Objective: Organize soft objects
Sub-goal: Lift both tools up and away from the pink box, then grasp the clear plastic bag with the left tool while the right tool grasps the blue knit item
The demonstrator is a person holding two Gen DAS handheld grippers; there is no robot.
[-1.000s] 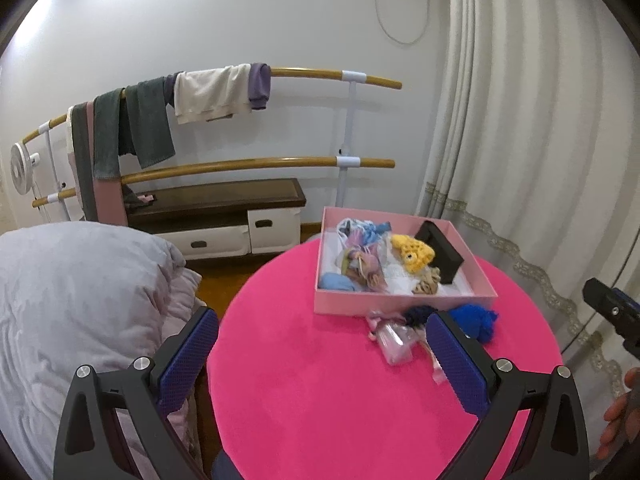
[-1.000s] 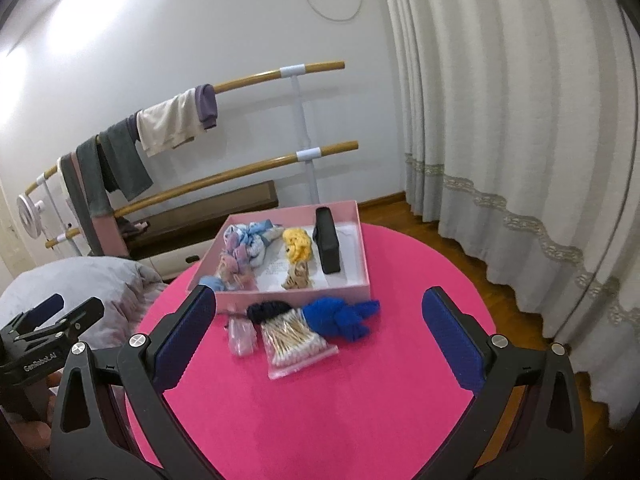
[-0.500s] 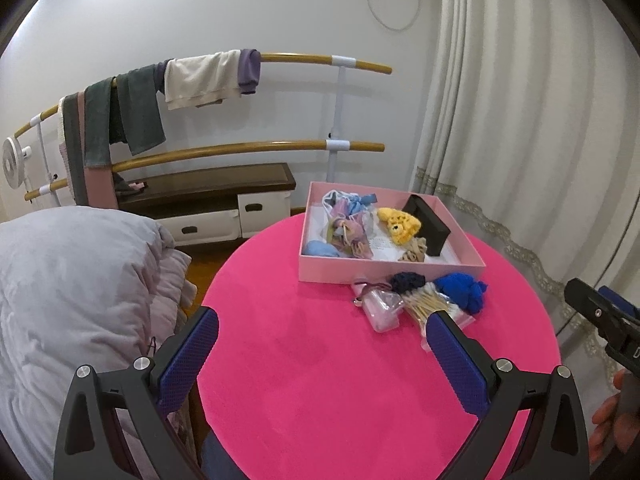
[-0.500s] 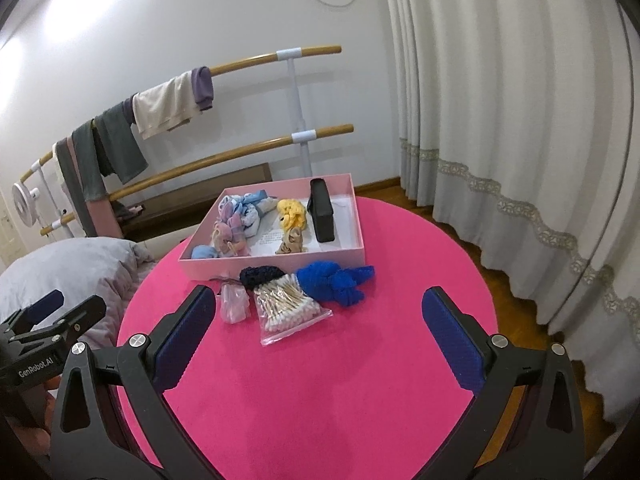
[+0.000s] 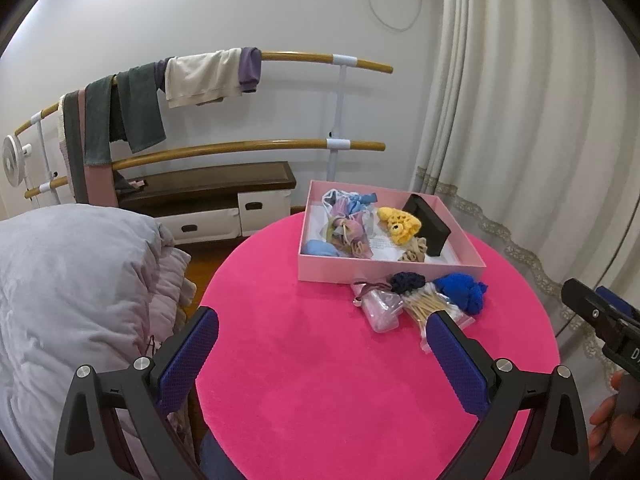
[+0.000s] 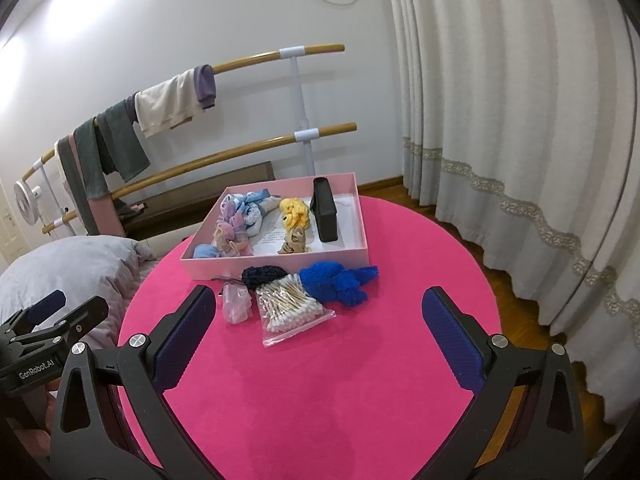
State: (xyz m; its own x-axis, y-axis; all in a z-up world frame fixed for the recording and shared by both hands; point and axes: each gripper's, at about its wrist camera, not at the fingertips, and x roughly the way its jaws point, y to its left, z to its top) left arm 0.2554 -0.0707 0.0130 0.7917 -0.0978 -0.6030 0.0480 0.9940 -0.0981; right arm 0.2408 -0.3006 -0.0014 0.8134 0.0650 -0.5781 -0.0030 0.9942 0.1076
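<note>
I held my left gripper (image 5: 320,344) and right gripper (image 6: 320,324) above the pink table (image 6: 320,380), both spread wide and empty. A blue knit (image 6: 338,282) lay just before the pink box (image 6: 276,262).

"GenRobot.AI" stands in white letters on the black body of the left gripper (image 6: 48,322), at the right wrist view's left edge.

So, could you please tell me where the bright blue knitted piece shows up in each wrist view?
Left wrist: blue knitted piece right of centre, on the table just in front of the pink box's right corner.
Right wrist: it sits at centre, before the box's front wall.
Shared landmark: bag of cotton swabs beside it.
</note>
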